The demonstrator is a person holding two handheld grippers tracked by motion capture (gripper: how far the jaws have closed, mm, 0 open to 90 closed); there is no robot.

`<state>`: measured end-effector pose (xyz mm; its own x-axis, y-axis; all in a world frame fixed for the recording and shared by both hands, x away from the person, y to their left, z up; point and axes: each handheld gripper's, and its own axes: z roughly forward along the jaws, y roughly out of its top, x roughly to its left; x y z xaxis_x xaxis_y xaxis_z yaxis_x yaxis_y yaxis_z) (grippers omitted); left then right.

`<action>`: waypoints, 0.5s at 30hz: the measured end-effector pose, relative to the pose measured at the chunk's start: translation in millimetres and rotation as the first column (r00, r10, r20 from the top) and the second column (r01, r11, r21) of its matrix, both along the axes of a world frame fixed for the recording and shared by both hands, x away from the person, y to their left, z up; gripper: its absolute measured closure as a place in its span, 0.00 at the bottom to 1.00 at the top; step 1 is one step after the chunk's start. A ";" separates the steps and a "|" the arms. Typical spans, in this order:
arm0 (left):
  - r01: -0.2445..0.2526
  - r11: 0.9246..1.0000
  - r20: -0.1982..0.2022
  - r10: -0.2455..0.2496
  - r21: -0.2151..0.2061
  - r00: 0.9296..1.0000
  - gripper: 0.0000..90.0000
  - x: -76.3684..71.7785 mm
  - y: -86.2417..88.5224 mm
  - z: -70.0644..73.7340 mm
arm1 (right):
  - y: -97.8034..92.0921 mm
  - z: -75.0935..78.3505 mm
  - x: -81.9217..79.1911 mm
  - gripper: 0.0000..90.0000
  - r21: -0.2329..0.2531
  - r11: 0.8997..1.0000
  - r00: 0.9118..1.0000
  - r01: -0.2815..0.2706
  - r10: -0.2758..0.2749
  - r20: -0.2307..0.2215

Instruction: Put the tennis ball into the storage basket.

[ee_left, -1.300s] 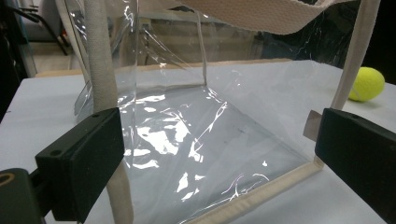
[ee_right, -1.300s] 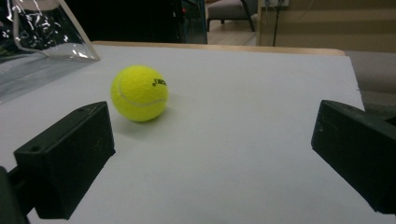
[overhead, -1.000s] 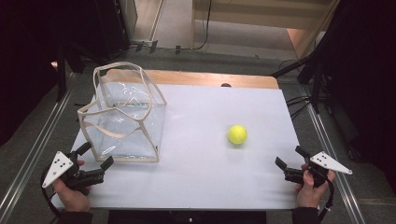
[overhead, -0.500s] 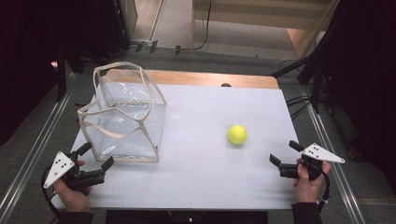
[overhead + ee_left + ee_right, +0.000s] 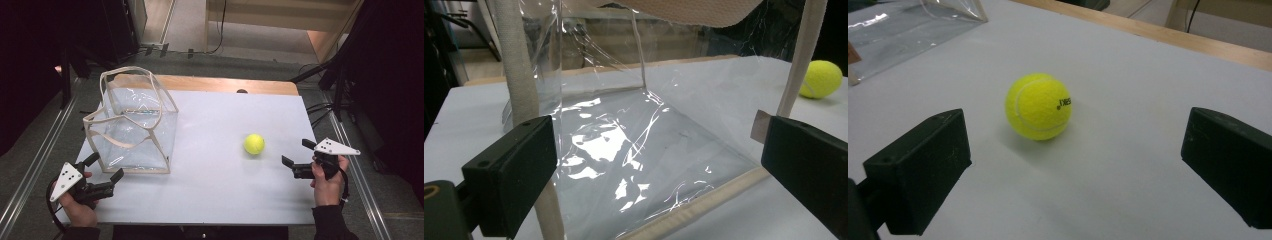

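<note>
Lying loose on the white table (image 5: 210,195), well right of the clear bag (image 5: 132,132), the ball (image 5: 254,144) could roll if the right gripper (image 5: 296,161), jaws apart, clips it; left gripper (image 5: 102,167) gapes too

A white tabletop (image 5: 225,190) is seen at centre, edged at the far side by a wooden strip (image 5: 225,84); a small dark knob (image 5: 242,91) is set approx. at the mid of that edge. Metal rails (image 5: 37,165) are laid along both sides. Black cables (image 5: 320,107) and stand legs (image 5: 320,75) are spread on the grey floor (image 5: 240,62), far right.
</note>
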<state>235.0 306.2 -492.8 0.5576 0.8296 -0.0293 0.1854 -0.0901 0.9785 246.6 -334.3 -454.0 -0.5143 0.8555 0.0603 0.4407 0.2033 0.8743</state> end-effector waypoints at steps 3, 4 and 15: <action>-0.001 1.000 -0.002 0.001 0.002 1.000 0.01 -0.2 0.0 0.1 | 4.1 4.2 6.3 0.00 -0.017 1.000 1.000 -0.002 0.002 -0.004; 0.004 1.000 0.000 -0.004 -0.001 1.000 0.01 -0.3 0.0 0.0 | 5.2 4.9 7.9 0.00 -0.022 1.000 1.000 -0.006 0.005 -0.006; 0.011 1.000 0.006 -0.011 0.000 1.000 0.01 -0.5 0.2 0.0 | 21.7 12.4 27.4 0.00 -0.091 0.994 0.996 -0.068 0.062 -0.066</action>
